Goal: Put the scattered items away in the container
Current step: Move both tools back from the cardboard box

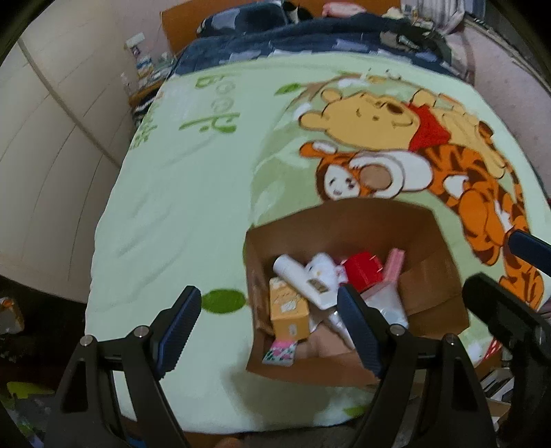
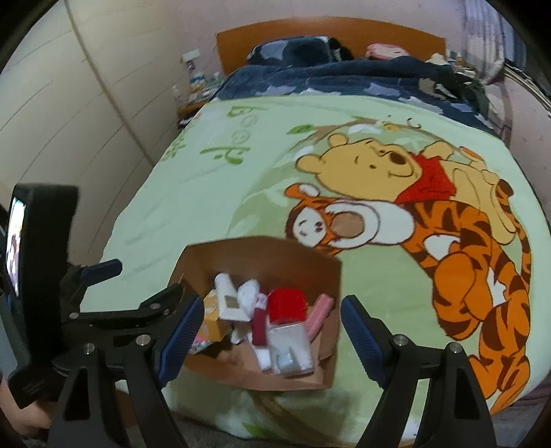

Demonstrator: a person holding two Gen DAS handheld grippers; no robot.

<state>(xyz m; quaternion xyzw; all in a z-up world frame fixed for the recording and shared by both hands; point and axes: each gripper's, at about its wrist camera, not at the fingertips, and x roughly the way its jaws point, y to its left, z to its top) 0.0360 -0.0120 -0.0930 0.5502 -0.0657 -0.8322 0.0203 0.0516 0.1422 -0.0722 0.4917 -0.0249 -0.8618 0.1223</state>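
A brown cardboard box [image 1: 344, 220] [image 2: 241, 250] sits on the near part of a bed. It holds several items: an orange carton [image 1: 287, 312] [image 2: 213, 315], a white bottle [image 1: 303, 279] [image 2: 227, 296], a red box [image 1: 363, 268] [image 2: 287, 305] and pink packs [image 1: 394, 262] [image 2: 320, 315]. My left gripper [image 1: 268, 331] is open and empty, above the box's near left side. My right gripper [image 2: 268, 336] is open and empty, held above the box. The left gripper also shows at the left of the right wrist view [image 2: 100, 270].
The bed is covered by a pale green cartoon blanket [image 1: 193, 206] [image 2: 206, 206], with a dark blue quilt [image 1: 310, 38] [image 2: 327, 79] and a wooden headboard [image 2: 310, 31] at the far end. White cupboard doors [image 1: 41, 144] stand to the left. The right gripper's body [image 1: 502, 310] is right of the box.
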